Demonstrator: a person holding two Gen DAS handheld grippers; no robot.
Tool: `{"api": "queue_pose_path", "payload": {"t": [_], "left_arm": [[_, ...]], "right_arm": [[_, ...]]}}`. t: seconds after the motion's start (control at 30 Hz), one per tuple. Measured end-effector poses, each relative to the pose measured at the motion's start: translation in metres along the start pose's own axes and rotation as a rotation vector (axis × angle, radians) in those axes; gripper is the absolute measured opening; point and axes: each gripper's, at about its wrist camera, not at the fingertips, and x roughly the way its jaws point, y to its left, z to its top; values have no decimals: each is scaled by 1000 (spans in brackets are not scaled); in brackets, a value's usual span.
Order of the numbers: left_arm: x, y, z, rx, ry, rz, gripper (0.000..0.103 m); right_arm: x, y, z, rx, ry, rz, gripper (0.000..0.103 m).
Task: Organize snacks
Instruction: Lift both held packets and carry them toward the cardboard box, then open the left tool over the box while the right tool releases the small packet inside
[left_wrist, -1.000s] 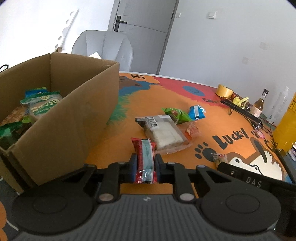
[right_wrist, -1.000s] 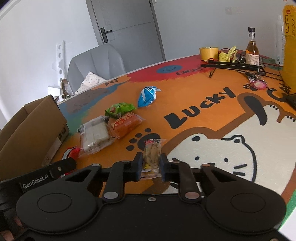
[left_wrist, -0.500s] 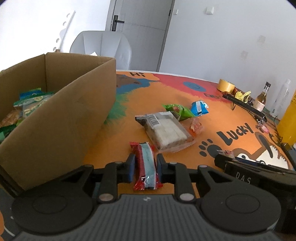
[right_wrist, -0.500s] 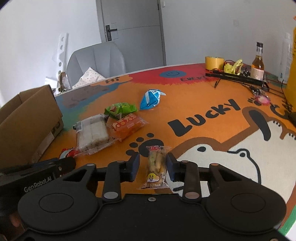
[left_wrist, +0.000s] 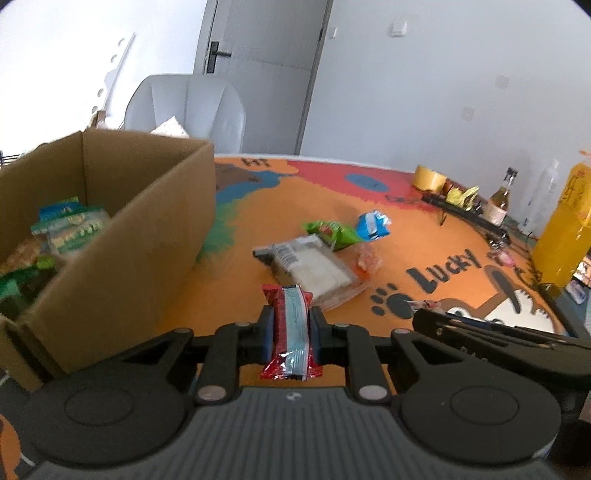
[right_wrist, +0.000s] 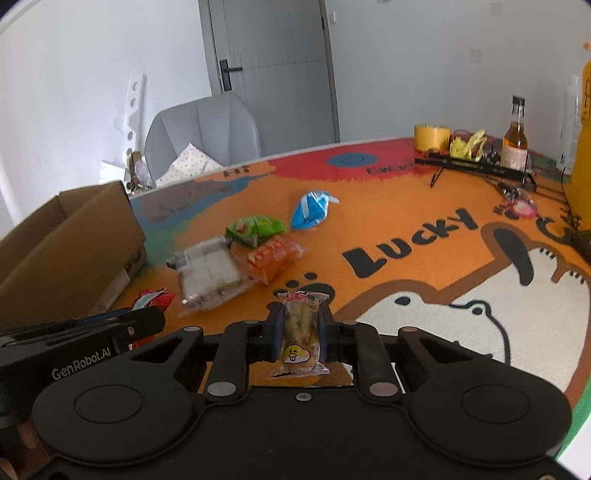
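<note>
The left gripper has its jaws clamped on a glossy red foil snack bar with a pale blue centre panel, long axis running straight along the fingers, its crimped far end pointing away over the surface. The right gripper has its jaws closing on a slim clear plastic snack packet with a yellow cartoon face, pads against its sides, its long axis likewise in line with the fingers and its red-printed end pointing away.

An open brown corrugated cardboard box stands at the surface's left edge, with crinkled green and blue snack bags piled inside. The surface wears a fuzzy orange printed mat. Near its middle lie a clear flat rectangular pack of white cakes, touching a puffy orange bag, with a crumpled green bag just beside them and a blue pillow-shaped bag near that. At the far right edge stand a yellow tape roll and an amber glass bottle.
</note>
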Motion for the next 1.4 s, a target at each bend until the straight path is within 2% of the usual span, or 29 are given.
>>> {"api": "queue_pose_path", "payload": {"t": [0.37, 0.8, 1.4], "left_arm": [[-37, 5, 19, 16, -66, -30, 19], [-72, 29, 49, 10, -143, -30, 19], [-94, 70, 85, 27, -179, -9, 19]], "right_arm": [[-25, 16, 12, 29, -56, 5, 17], [-46, 46, 38, 40, -136, 75, 17], [-54, 83, 61, 42, -191, 137, 17]]}}
